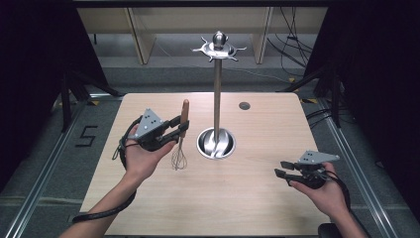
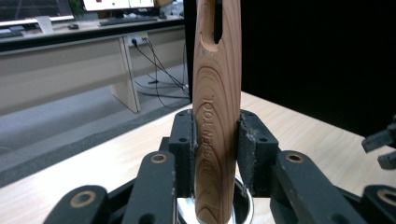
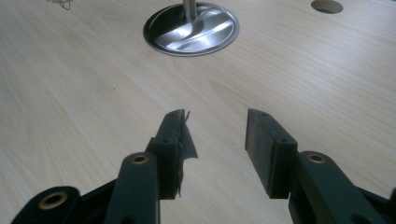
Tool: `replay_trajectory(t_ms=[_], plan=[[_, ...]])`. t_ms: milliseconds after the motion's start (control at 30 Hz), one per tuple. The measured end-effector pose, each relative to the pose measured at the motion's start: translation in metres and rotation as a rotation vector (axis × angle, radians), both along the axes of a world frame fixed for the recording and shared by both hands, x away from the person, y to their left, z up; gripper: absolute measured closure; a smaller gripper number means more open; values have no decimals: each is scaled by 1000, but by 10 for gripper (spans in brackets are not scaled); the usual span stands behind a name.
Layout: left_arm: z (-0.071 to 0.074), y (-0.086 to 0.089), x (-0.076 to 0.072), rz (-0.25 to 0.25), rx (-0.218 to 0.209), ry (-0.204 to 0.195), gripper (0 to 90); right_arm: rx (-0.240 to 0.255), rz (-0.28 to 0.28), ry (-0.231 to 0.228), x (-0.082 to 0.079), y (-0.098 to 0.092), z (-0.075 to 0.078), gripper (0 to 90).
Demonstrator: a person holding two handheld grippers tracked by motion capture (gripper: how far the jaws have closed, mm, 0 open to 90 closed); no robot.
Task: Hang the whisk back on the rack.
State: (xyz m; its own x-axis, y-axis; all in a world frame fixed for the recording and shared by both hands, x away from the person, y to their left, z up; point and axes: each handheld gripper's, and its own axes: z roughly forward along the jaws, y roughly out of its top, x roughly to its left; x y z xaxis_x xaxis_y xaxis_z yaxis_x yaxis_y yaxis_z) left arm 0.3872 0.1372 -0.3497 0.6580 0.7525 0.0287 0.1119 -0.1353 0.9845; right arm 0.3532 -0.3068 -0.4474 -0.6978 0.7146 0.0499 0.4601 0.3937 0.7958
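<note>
So right now my left tool [image 1: 179, 128] is clamped on the wooden handle [image 2: 215, 121] of a whisk [image 1: 180, 144], gripping it about midway up. The handle stands pretty much upright, long axis vertical, with the wire balloon [image 1: 179, 159] hanging below my tool and its bottom close to or touching the counter [image 1: 257, 198]; I can't tell which.

What matters for whatever comes next: the hanging rack [image 1: 217, 99] sits just off to the right of my left tool, a bit farther from me. It's a tall steel pole rising from a round shiny base [image 3: 191, 29], with a ring of hooks [image 1: 218, 49] well above where I'm holding. The handle has a slot [image 2: 217, 28] near its top, above my grip, so my guess is that slot goes over 1 of those hooks. That would mean going up a lot and over a little. My left tool is clearly the nearer one to the pole.

My right tool [image 3: 215, 135] is empty, jaws apart, low over the counter, with the base ahead of it and slightly left. 1 pad [image 3: 180, 140] looks a bit torn at the edge.

Writing: the left gripper view shows text stamped down the handle that looks like "KITCHEN TOOL", partly hidden by the jaws. There's also a "5" [image 1: 87, 136] marked on the floor, left of my left tool.
</note>
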Motion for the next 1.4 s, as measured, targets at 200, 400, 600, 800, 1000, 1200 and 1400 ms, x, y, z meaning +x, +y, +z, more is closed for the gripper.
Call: replay_trajectory(t_ms=[200,400,600,800,1000,1200,1400], plan=[[9,-4,-3,12,-22,-27,689,5,-4,-8,0,0,-1,586],[12,-8,-4,5,-36,-19,689,8,-5,-1,0,0,0,586],[16,-11,-5,14,-24,-36,689,7,-4,-9,0,0,-1,586],[20,-15,-4,24,-29,-31,689,5,-7,-9,0,0,-1,585],[25,-20,-5,39,-30,-55,689,6,-8,-5,0,0,-1,585],[30,-23,-4,49,-41,-61,689,5,-4,8,0,0,0,584],[35,-27,-3,59,-49,-75,689,13,-9,1,0,0,0,584]])
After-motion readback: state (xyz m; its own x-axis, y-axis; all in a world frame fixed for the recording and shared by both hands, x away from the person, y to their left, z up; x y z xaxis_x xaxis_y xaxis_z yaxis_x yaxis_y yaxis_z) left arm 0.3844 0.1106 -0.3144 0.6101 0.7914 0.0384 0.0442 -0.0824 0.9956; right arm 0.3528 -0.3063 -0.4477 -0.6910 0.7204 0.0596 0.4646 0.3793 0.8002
